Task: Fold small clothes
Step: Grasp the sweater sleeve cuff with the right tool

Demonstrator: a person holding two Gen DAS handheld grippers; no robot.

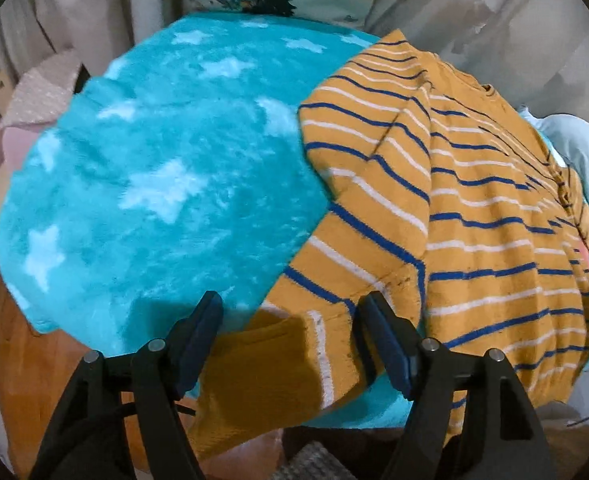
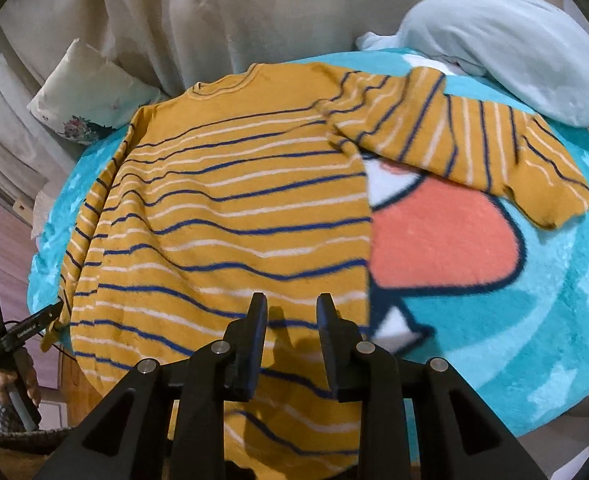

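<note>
Sleeve fold about to start on the striped sweater

The left gripper gapes wide over the sleeve cuff, the right gripper hovers narrowly open at the hem; the sweater lies flat on the turquoise blanket, collar at 12 o'clock, hem at 6. Next, I judge: pinch the cuff, carry it across.
</note>
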